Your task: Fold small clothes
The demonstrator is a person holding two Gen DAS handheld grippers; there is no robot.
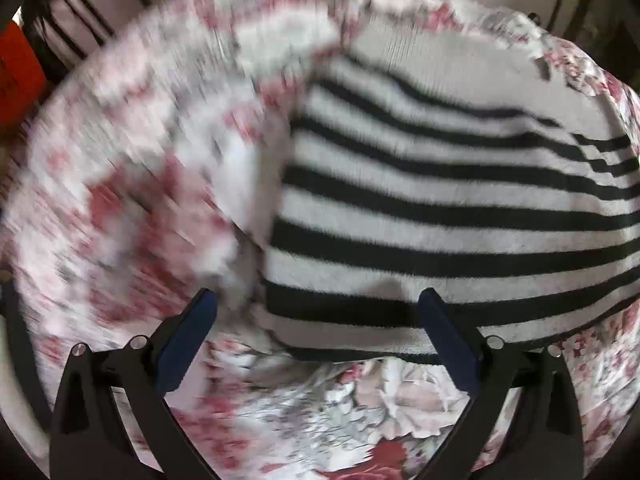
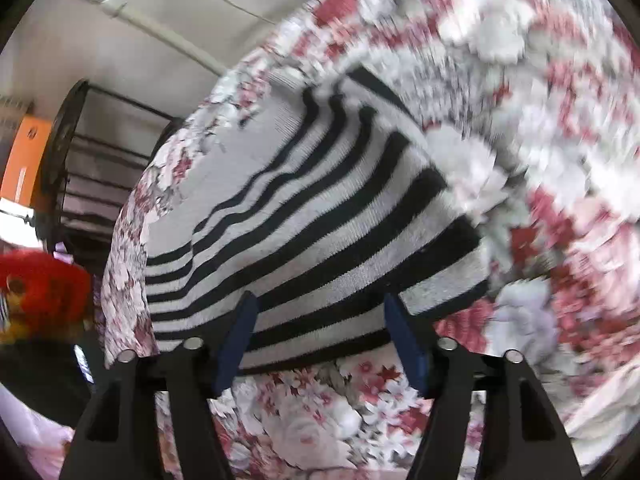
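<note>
A white knit garment with black stripes (image 1: 440, 200) lies folded flat on a floral bedsheet (image 1: 120, 220). My left gripper (image 1: 318, 300) hovers open above its near left edge, blue pads wide apart with nothing between them. In the right wrist view the same striped garment (image 2: 312, 216) lies slanted, its near hem toward me. Over that hem my right gripper (image 2: 320, 304) stands open, and its fingers hold nothing. Both views are blurred by motion at the edges.
The pink and red floral sheet (image 2: 520, 120) covers the whole surface. A black metal bed frame (image 2: 80, 160) and an orange box (image 2: 28, 156) stand at the far left, with a red plush toy (image 2: 40, 292) beside the bed. Dark rails (image 1: 72, 20) run behind.
</note>
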